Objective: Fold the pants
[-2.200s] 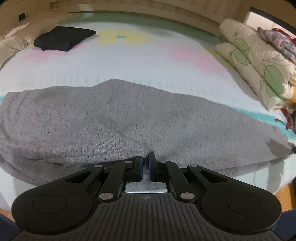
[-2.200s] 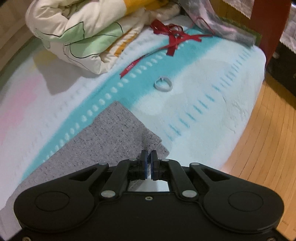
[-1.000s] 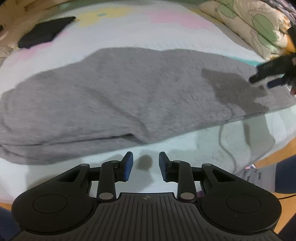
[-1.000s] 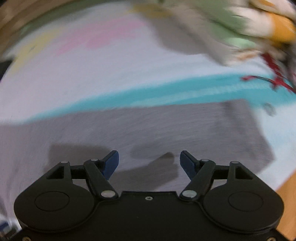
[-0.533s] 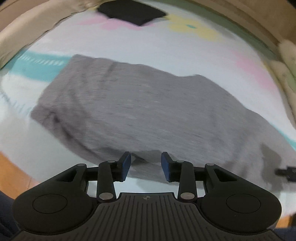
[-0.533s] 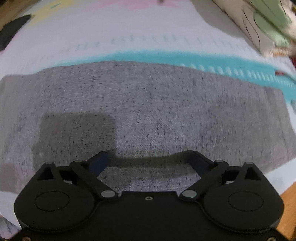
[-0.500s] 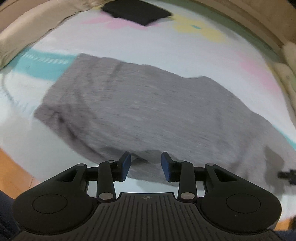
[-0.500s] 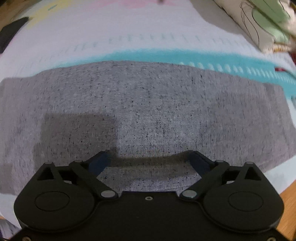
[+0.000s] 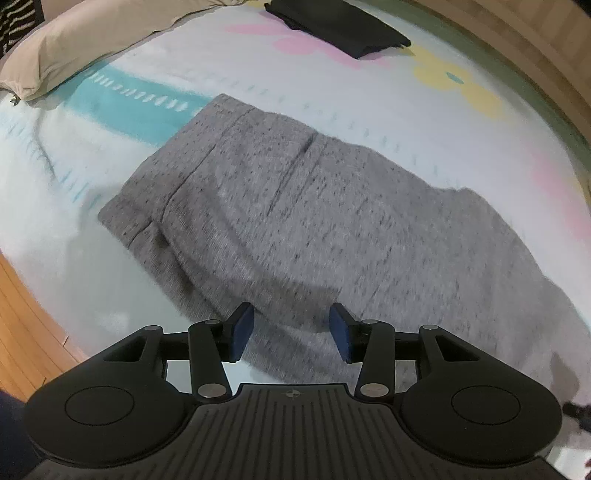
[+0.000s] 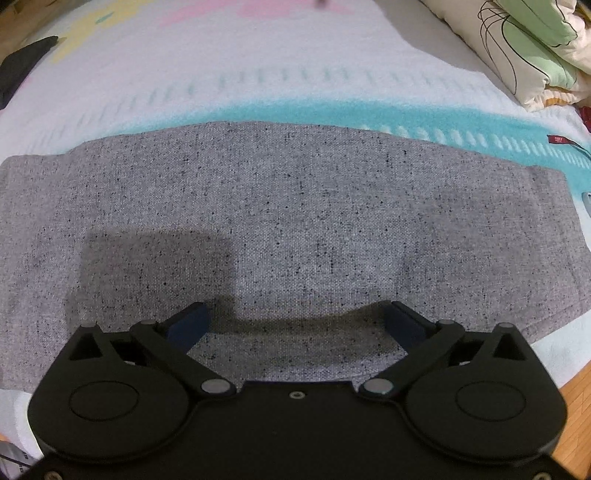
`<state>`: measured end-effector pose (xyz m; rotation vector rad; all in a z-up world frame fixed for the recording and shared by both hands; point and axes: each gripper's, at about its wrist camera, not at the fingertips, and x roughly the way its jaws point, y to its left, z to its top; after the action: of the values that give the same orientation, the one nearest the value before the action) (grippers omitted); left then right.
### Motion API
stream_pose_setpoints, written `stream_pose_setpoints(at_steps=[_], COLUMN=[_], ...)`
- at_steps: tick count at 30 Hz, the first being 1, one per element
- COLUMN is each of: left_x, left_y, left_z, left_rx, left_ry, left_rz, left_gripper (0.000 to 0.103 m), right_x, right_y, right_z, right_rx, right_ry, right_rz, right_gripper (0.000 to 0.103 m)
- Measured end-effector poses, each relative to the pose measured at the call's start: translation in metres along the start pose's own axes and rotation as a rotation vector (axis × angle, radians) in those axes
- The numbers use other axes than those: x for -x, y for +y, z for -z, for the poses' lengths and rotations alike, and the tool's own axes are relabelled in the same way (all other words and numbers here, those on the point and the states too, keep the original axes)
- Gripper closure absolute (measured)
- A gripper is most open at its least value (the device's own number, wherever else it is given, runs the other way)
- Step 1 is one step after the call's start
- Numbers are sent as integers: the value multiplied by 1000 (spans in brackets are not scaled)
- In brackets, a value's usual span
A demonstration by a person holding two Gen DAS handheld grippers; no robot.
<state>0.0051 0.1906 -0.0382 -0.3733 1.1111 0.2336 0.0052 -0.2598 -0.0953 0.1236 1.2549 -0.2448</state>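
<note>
The pants (image 9: pixel 317 221) lie flat on the bed (image 9: pixel 92 206), a long grey band already doubled leg on leg, w/ the long axis running left-right across you. In the left wrist view the waistband end (image 9: pixel 162 177) sits up and to the left of the jaws, near the bed's left edge, and the cloth stretches away to the lower right. In the right wrist view the same pants (image 10: pixel 295 221) fill the frame side to side, w/ the squared cuff end (image 10: pixel 554 251) off to the right, near the teal stripe. Your left gripper (image 9: pixel 291 332) hangs just over the near edge, jaws released, nothing btwn them. Your right gripper (image 10: pixel 295 325) sits low over the leg section, jaws spread wide, also empty; can't tell if the tips touch the cloth. So: left is nearer the waist, right is nearer the cuffs. Prob the next fold is end to end along that long axis, so each gripper needs to shift outward to its own end before pinching. A black folded garment (image 9: pixel 336 26) lies far back on the bed, well apart.
</note>
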Motion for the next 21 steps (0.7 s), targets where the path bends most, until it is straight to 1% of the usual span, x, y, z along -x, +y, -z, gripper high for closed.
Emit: stream_pose_setpoints(at_steps=[2, 4, 5, 6, 7, 8, 11, 12, 13, 15, 17, 19, 20, 21], left_x=[-2, -3, -4, -3, 1, 8, 40, 49, 54, 50, 34, 13, 3, -2], left_y=[1, 2, 2, 1, -1, -2, -3, -2, 0, 5, 7, 5, 2, -3], left_z=[-5, -7, -7, -7, -6, -4, 2, 5, 6, 8, 10, 12, 14, 17], left_rx=[40, 85, 95, 96, 90, 87, 48, 32, 20, 5, -10, -64, -92, -129], left_ry=[-11, -27, -35, -48, -67, -90, -172, -189, -187, -138, -85, -13, 12, 9], left_rz=[18, 24, 13, -20, -45, -48, -66, -67, -67, -86, -115, -163, -185, -207], left_gripper=[60, 62, 70, 90, 93, 95, 96, 96, 95, 95, 91, 83, 82, 81], right_x=[-1, -2, -2, -1, 0, 1, 1, 2, 2, 3, 3, 3, 3, 3], right_y=[1, 2, 3, 3, 3, 6, 2, 1, 0, 0, 1, 2, 3, 3], right_z=[3, 5, 6, 8, 9, 6, 2, 1, 1, 0, -1, -2, -2, -3], right_rx=[-1, -1, -1, -1, -1, 0, 2, 2, 2, 1, 0, -1, -2, -1], right_ry=[-2, -4, -6, -7, -9, -10, -11, -11, -10, -7, -5, -4, -4, -5], right_rz=[0, 0, -1, -2, -2, -1, -7, -8, -9, -7, -3, 2, 4, 5], right_gripper=[1, 1, 1, 1, 1, 1, 1, 1, 1, 1, 1, 1, 1, 0])
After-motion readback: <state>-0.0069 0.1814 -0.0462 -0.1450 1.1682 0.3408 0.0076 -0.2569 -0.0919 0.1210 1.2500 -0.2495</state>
